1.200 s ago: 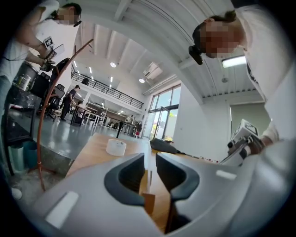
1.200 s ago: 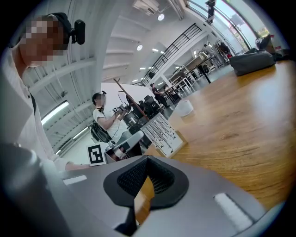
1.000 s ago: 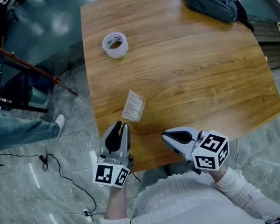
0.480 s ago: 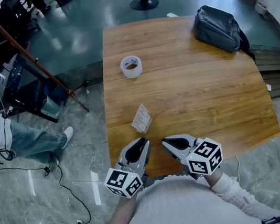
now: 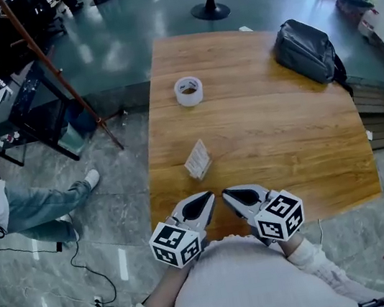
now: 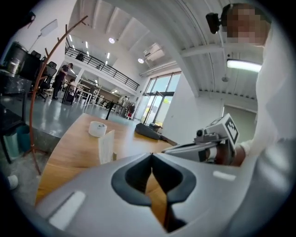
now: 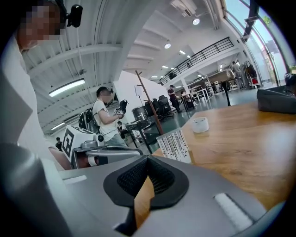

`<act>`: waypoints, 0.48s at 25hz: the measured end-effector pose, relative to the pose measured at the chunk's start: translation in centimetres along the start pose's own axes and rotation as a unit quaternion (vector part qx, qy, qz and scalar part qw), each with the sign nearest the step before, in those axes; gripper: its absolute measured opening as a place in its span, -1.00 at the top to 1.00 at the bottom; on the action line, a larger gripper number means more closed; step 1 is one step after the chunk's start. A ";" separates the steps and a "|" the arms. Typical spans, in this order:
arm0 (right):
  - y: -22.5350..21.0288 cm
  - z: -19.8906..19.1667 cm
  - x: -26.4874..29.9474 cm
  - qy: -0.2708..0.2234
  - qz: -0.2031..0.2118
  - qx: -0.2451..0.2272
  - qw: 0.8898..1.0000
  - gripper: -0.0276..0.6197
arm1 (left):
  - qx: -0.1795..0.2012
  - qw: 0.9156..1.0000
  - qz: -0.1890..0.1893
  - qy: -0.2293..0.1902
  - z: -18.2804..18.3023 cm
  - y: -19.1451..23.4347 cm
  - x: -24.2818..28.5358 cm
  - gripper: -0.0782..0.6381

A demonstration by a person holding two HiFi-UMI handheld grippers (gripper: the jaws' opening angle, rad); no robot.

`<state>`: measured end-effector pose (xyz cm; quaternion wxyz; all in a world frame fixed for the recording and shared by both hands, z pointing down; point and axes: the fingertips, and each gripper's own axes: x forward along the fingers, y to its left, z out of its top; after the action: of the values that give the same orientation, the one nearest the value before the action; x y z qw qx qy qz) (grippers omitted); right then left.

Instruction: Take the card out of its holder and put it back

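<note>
Just ahead of my left tongs (image 5: 207,198), and a little to their left, the card (image 5: 198,159) stands upright on the counter (image 5: 283,134). I judge it sits in its holder, since a loose card would lie flat, though the holder is too small for me to tell apart from it. Both pairs are pressed together with nothing between them. The right tongs (image 5: 227,194) point inward so that the two tips nearly meet over the counter's near edge, close to my body. I take this for a resting pose, clear of the card so that nothing knocks it over. With the card seated and both tongs empty, the scene suits the card waiting to be drawn out as well as the card slid back in. Well beyond the card lies a tape roll (image 5: 188,91), and far off to the right a dark bag (image 5: 308,50).
</note>
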<state>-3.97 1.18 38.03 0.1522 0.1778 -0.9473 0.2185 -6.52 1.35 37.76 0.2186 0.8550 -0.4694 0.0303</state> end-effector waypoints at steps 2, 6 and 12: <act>0.1 -0.3 0.0 0.005 -0.001 -0.005 1.000 0.93 | -0.007 1.000 0.006 0.009 -0.5 0.1 -0.1 0.76; 0.3 -0.5 -0.2 0.006 -0.004 -0.006 1.000 0.93 | -0.011 1.000 0.011 0.014 -0.9 -0.1 -0.3 0.76; 0.4 -0.5 -0.4 0.016 -0.011 -0.016 1.000 0.93 | -0.007 1.000 0.009 0.024 -0.6 -0.2 -0.3 0.76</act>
<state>-3.70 1.88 38.14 0.1726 0.1823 -0.9461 0.2049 -6.43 1.91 38.15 0.2350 0.8483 -0.4719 0.0493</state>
